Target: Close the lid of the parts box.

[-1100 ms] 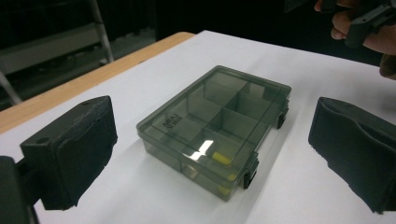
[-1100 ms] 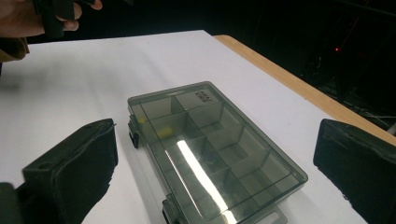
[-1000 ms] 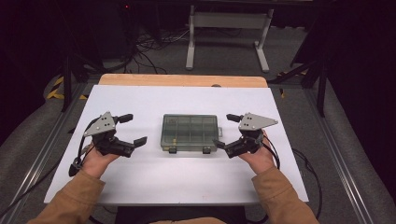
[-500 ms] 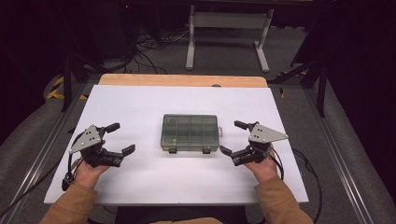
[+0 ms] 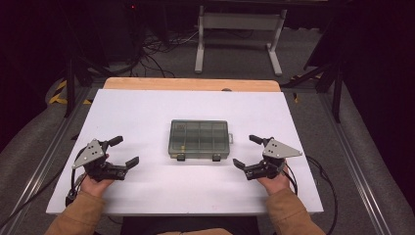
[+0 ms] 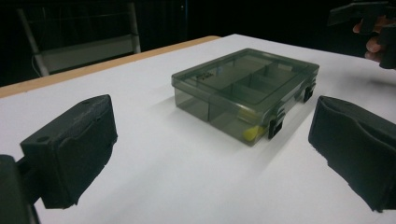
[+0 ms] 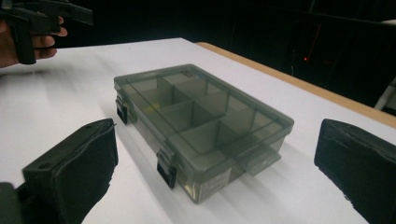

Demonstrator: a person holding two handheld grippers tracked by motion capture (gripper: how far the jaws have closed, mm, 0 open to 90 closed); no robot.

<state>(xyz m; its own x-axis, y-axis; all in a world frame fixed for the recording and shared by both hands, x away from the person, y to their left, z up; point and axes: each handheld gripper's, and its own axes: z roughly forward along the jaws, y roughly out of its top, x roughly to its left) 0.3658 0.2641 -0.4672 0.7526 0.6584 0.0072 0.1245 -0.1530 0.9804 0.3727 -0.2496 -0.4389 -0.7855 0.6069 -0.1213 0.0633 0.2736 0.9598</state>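
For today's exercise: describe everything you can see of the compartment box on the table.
The compartment box is a flat rectangular case of smoky translucent plastic, its inside split by dividers into several cells. The lid is shut, with two dark latches along the near edge. Something small and yellow lies in one near cell. It lies flat mid-table on the white surface, between the two open tools, touched by neither.

You're working in a lab or recording studio — dark walls all round, a white-topped bench (image 5: 147, 112) on grey carpet, loose cables (image 5: 161, 46) tangled on the floor at eleven o'clock and a bare metal stand (image 5: 237, 29) at twelve — no domestic furnishings.
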